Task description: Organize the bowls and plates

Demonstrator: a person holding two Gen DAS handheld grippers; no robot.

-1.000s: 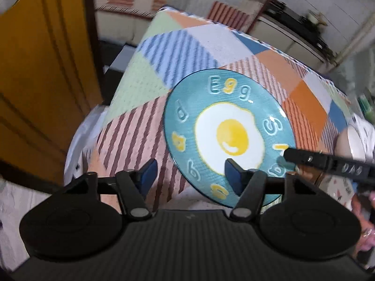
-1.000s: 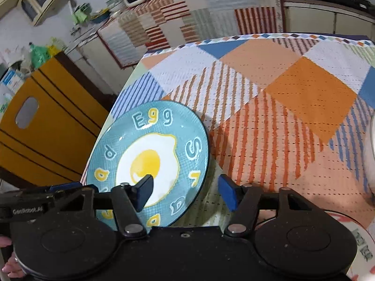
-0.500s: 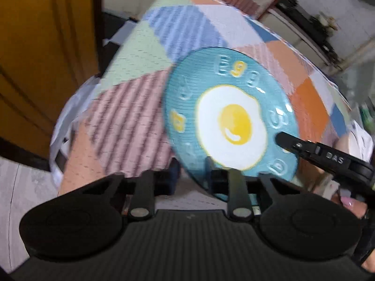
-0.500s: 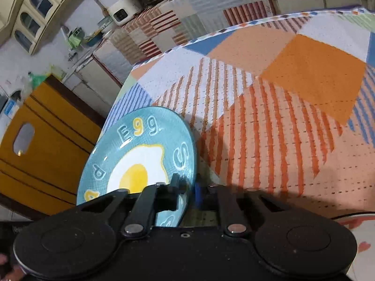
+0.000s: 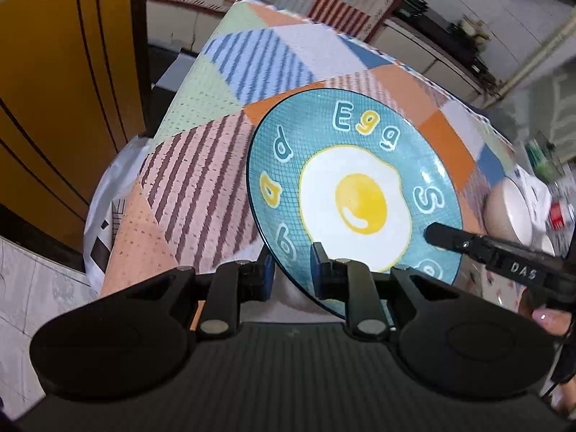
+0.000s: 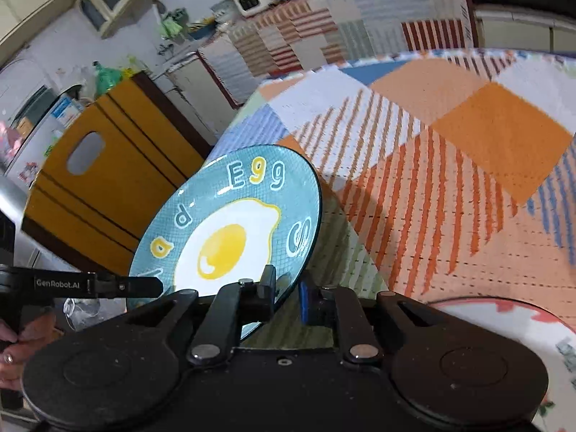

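Egg plate (image 5: 354,194) tilted, raised off the patchwork tablecloth (image 5: 230,180) near the table's left edge. Left gripper (image 5: 291,271) and right gripper (image 6: 288,293) each pinch its near rim; the right's jaws are easing apart. Bowl (image 5: 509,212) blurred at right; floral plate (image 6: 522,327) cut off; yellow chair (image 6: 108,165) beside the table.

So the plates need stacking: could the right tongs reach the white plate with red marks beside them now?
Probably not yet: the right tongs are shut on the egg plate, though the white plate lies close.
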